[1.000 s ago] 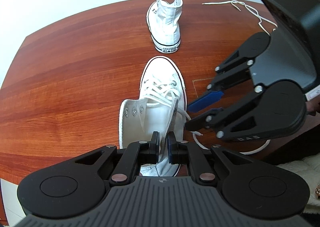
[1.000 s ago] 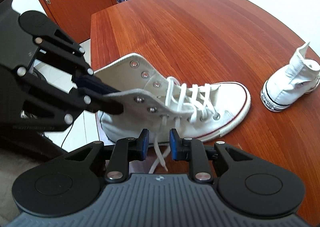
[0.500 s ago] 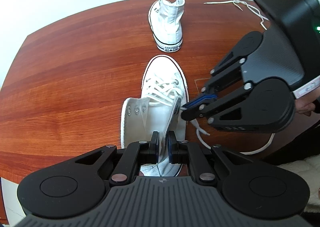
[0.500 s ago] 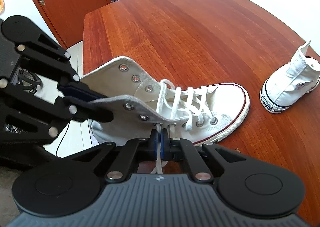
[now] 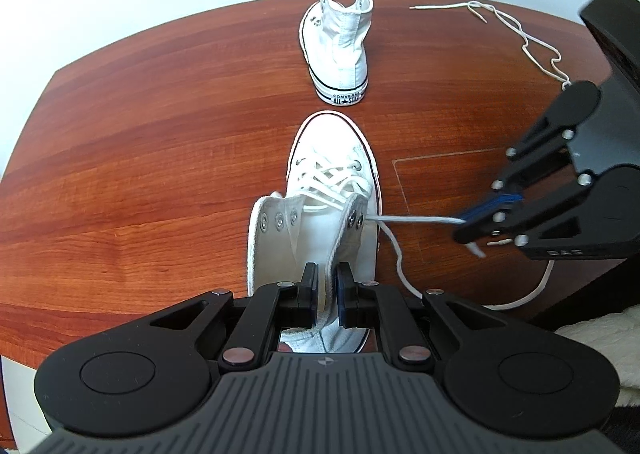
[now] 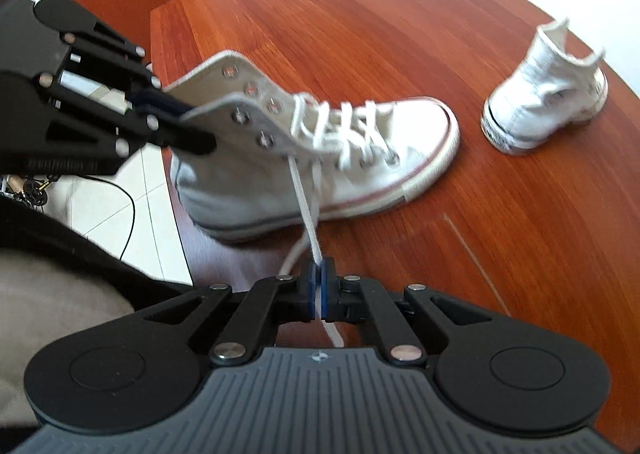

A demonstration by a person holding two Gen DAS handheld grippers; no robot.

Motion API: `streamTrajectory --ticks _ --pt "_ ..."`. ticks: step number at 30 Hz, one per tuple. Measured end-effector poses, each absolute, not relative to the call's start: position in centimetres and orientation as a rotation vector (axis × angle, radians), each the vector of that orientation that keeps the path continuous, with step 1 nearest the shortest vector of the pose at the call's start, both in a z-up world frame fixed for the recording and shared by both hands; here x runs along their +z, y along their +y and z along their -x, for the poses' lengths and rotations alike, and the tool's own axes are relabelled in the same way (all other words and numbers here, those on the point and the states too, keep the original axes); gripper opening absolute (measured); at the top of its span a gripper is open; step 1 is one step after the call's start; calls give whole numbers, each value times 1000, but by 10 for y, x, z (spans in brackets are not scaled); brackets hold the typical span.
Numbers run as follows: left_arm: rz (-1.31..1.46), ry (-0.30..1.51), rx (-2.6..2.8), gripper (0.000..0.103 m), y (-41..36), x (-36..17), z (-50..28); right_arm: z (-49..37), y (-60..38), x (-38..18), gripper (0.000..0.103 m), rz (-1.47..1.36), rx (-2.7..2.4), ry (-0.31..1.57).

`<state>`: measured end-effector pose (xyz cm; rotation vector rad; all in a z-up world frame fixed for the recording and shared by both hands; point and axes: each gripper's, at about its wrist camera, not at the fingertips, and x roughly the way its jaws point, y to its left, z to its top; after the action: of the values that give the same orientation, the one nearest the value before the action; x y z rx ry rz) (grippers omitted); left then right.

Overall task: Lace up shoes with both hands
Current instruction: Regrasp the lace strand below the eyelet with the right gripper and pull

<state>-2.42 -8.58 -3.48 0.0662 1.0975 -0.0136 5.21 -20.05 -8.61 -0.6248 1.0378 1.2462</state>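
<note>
On the glossy reddish-brown wooden table [image 5: 140, 158] stood a white canvas high-top shoe with a rubber toe cap and metal eyelets [image 5: 332, 190], its flat white cotton lace [image 6: 306, 210] crossed through the lower eyelets only. At twelve o'clock from it in the left wrist view, just apart, a second white canvas high-top shoe [image 5: 340, 46] showed its heel patch, which read "CONVERSE ALL STAR". A loose white lace [image 5: 516, 30] lay in wavy loops at about two o'clock, well apart from both shoes. The left gripper [image 5: 327, 294], black plastic with blue pads, had its jaws nearly together, pinching the stiff upper edge of the near shoe's ankle collar. The right gripper [image 6: 318, 290], of the same make, had its jaws fully closed on the flat lace, which ran taut from an eyelet on the shoe's side out toward three o'clock, its tipped end poking out just past the pads. Small raised letters on that gripper's arm were too blurred to read.
</note>
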Motion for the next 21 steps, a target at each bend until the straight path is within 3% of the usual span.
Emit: streamTrajectory --ticks 10,18,20,21 --pt "-84 1105 -21 12 -86 -35 21 -56 -232 -104 3 640 1171 1125" --pt "-89 1112 -27 12 -88 -33 20 -51 -225 -98 7 627 1214 1084" --pt "-89 1111 -26 12 -89 -33 21 -51 -223 -96 36 623 1228 1072" --pt "-90 1111 -26 12 -90 -33 21 -52 -221 -93 40 617 1235 1060"
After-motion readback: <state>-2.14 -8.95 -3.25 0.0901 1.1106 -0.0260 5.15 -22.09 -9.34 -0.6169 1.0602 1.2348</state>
